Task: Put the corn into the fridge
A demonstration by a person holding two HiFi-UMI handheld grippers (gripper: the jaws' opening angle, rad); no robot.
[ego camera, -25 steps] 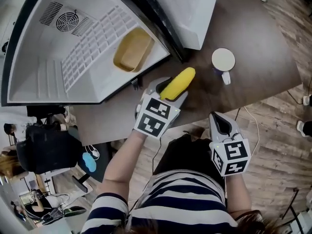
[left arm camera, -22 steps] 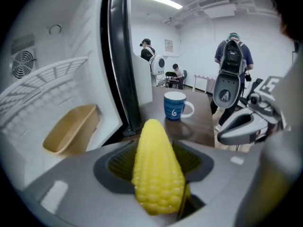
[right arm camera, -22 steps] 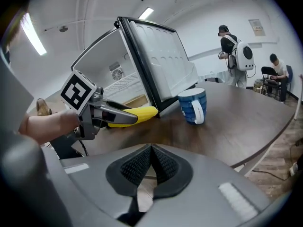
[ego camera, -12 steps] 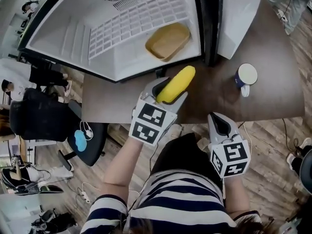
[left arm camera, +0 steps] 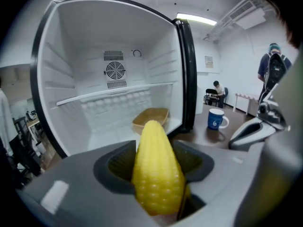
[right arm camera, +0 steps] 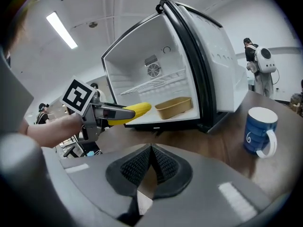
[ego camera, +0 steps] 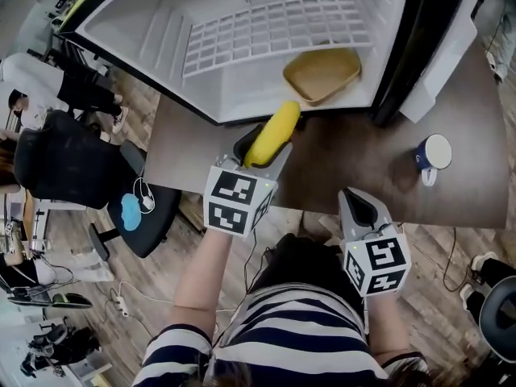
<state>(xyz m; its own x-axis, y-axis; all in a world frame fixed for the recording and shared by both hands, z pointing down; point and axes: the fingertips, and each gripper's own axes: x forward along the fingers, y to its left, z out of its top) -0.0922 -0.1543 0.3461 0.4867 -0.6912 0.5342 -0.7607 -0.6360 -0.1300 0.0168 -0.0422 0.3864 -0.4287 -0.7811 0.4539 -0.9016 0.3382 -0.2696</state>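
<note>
A yellow corn cob sticks out of my left gripper, which is shut on it. The cob's tip points at the open white fridge, just short of its front sill. My right gripper is shut with nothing in it, held back near my body over the table's near edge. Inside the fridge, on its floor, lies a tan tray.
The fridge stands on a brown table with its door swung out to the right. A blue mug sits right of the door. A wire shelf spans the fridge. Chairs and people are at left.
The left gripper has carried the corn forward to the fridge's sill. The view has swung, so the fridge and mug sit further right. The right gripper stays shut near my body.
</note>
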